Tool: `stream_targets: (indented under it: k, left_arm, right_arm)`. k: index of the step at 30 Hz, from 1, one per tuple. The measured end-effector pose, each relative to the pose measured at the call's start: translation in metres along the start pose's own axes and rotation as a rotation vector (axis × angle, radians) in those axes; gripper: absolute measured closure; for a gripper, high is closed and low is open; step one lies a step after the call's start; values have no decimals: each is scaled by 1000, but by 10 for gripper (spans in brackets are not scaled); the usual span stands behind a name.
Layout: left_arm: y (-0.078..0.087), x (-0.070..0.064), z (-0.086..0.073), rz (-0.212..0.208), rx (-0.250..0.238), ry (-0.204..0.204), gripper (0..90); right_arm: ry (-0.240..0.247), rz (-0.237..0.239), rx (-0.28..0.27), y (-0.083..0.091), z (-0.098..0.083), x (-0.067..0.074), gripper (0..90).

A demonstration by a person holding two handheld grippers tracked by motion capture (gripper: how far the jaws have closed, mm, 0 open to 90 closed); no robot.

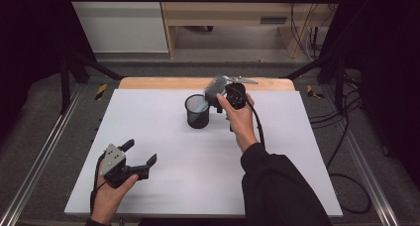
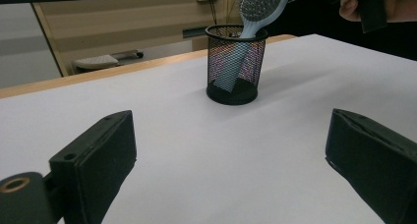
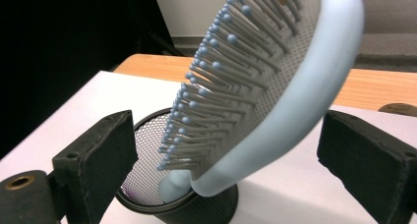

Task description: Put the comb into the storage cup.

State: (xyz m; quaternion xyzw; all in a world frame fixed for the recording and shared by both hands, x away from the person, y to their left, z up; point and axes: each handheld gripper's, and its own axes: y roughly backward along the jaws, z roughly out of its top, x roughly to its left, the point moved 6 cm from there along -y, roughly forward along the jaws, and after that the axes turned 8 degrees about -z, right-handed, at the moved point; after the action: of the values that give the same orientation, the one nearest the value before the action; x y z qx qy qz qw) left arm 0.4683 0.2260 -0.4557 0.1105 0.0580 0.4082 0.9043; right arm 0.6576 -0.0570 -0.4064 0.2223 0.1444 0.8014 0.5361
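Black jaws of the right gripper (image 3: pixel 221 150) stand wide apart on either side of the hairbrush (image 3: pixel 275 86), and neither pad touches its pale blue rim, so the brush looks released rather than held. Its handle is down inside the black mesh cup (image 1: pixel 197 111), and its bristled head leans out over the cup's rim, tilted toward the far side of the cup. From the left gripper view the handle shows through the mesh, slanting down to the cup's floor, with the head of the hairbrush (image 2: pixel 260 8) rising above the rim.

Judging by this, the step in hand is the placing of the brush in the cup, and it seems nearly done: the brush rests on the cup by its own weight. What the next move calls for is a clean retreat of the right gripper (image 1: pixel 233 94), drawn back from the cup without brushing the leaning head, since a knock there could tip the light cup over.

Well apart from the cup, toward the near left of the white table (image 1: pixel 163 137), the left gripper (image 1: pixel 141 154) rests low with its jaws wide and nothing between them.
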Motion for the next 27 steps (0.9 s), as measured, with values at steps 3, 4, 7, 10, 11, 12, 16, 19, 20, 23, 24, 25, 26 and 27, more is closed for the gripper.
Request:
stream_targets:
  k: [3, 4, 7, 10, 11, 12, 16, 19, 20, 23, 24, 25, 26, 27]
  left_arm:
    - [-1, -1, 0, -1, 3, -7, 50]
    - [-1, -2, 0, -1, 4, -9, 49]
    - [-1, -1, 0, 0, 4, -8, 49]
    - [0, -1, 0, 1, 3, -4, 49]
    - [0, -1, 0, 1, 3, -4, 49]
    - [0, -1, 0, 1, 3, -4, 49]
    - [-1, -1, 0, 0, 5, -7, 49]
    - [-1, -1, 0, 0, 5, -7, 49]
    - [-1, -1, 0, 0, 5, -7, 49]
    - [-1, -1, 0, 0, 5, -6, 49]
    - [-1, -1, 0, 0, 5, -6, 49]
    - [-1, -1, 0, 0, 5, -7, 50]
    - [-1, -1, 0, 0, 5, -8, 49]
    - [-1, -1, 0, 0, 5, -8, 49]
  right_arm:
    - [9, -3, 3, 1, 0, -1, 77]
    - [9, -2, 4, 2, 0, -1, 77]
    - [7, -2, 0, 3, 1, -1, 78]
    - [11, 1, -2, 4, 2, -2, 78]
    - [11, 1, -1, 5, 2, -2, 79]
    - [13, 1, 0, 5, 2, -1, 80]
    - [22, -1, 4, 7, 2, -2, 79]
    - [27, -3, 4, 7, 3, -3, 79]
    - [30, -2, 5, 8, 3, -3, 79]
    - [37, -5, 12, 9, 3, -4, 79]
    - [38, -6, 14, 9, 3, -4, 79]
    - [41, -5, 15, 10, 3, -4, 79]
    - [42, -5, 14, 10, 3, -5, 79]
    - [43, -4, 14, 11, 3, -5, 79]
